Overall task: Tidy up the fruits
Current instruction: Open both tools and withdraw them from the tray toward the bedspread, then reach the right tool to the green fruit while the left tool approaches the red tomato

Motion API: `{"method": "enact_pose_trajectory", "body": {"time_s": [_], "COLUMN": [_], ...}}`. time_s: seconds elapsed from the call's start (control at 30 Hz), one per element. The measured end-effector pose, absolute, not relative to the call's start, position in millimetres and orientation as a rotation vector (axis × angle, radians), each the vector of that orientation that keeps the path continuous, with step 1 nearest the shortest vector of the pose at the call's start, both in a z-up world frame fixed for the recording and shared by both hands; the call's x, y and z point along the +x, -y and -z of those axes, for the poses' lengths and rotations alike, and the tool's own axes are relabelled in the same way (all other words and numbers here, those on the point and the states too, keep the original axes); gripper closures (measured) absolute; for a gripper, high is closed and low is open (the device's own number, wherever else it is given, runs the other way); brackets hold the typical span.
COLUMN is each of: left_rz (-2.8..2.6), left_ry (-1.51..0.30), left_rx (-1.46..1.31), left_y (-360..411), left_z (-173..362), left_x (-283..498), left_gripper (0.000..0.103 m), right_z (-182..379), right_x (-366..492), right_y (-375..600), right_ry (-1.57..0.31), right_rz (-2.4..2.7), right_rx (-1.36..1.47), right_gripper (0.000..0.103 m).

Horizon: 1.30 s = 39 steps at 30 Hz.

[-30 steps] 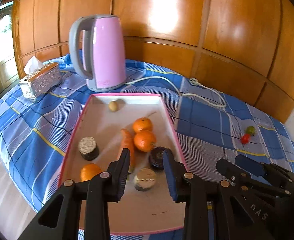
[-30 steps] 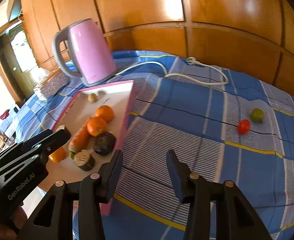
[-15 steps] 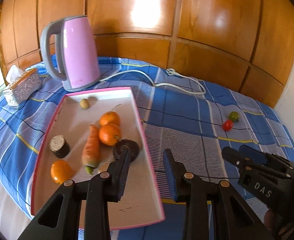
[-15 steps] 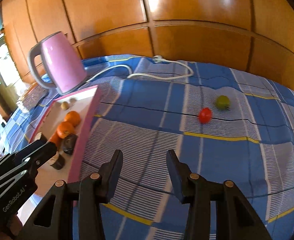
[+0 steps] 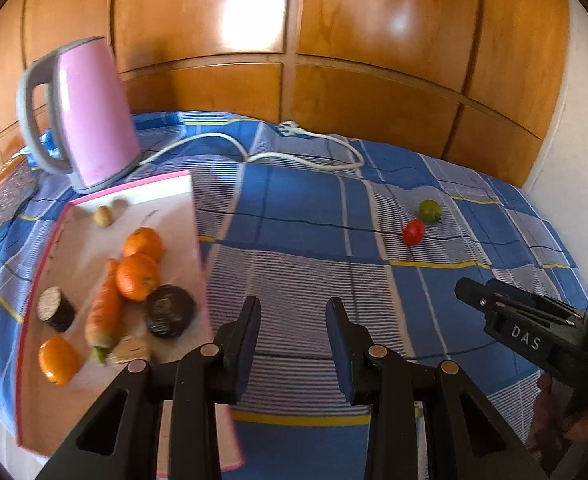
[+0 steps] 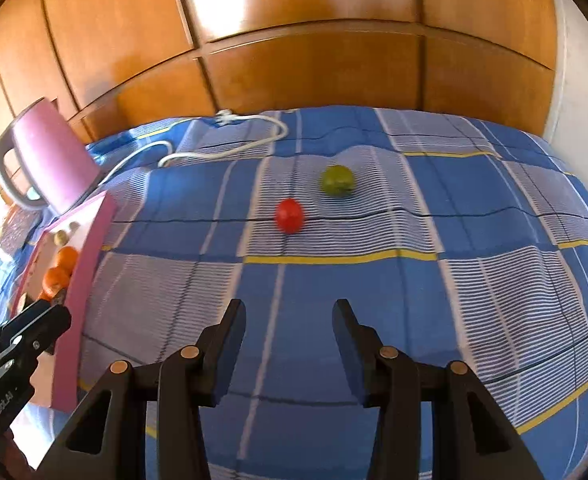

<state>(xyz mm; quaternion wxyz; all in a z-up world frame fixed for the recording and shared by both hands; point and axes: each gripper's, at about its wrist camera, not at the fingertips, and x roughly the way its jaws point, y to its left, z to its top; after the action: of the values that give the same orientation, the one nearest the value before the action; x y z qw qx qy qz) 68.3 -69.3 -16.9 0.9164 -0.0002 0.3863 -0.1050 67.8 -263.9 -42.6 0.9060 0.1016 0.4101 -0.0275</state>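
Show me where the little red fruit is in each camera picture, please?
Left wrist view: the red fruit lies right of middle on the blue checked cloth, just below-left of the green fruit.
Right wrist view: the red fruit lies near the middle, again below-left of the green fruit.
Shared landmark: the pink kettle stands at the left in both.

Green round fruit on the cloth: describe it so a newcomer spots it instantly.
Start at the blue checked cloth covering the surface, to the right of the pink-rimmed tray. Two small round fruits lie loose on the open cloth there, close together. The small green round fruit is the one nearer the wooden wall, beside the small red round fruit.
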Motion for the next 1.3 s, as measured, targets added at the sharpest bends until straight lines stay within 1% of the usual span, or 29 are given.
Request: {"method": "enact_pose_trajectory", "body": {"time_s": [0.37, 0.67, 1.2, 1.27, 1.3], "left_rz": [0.322, 0.36, 0.376, 0.378, 0.38], "left_ry": [-0.811, -0.822, -0.851, -0.856, -0.857], "left_rx": [-0.012, -0.006, -0.054, -0.057, -0.058], "left_y": [109, 138, 148, 149, 150], "left_z": [28, 38, 55, 56, 57], "left_x": [93, 120, 154, 156, 157], "left_gripper": [0.069, 0.069, 0.069, 0.069, 0.069], "right_z": [47, 46, 70, 71, 72], "right_x": [93, 131, 199, 201, 202], "right_y": [294, 312, 314, 312, 311], "right_ry": [-0.852, -0.844, -0.885, -0.884, -0.884], "right_rz": [0.097, 0.1, 0.077, 0.071, 0.072], "right_rx": [0.217, 0.192, 0.17, 0.154, 0.148], "right_gripper": [0.057, 0.057, 0.058, 0.07, 0.07]}}
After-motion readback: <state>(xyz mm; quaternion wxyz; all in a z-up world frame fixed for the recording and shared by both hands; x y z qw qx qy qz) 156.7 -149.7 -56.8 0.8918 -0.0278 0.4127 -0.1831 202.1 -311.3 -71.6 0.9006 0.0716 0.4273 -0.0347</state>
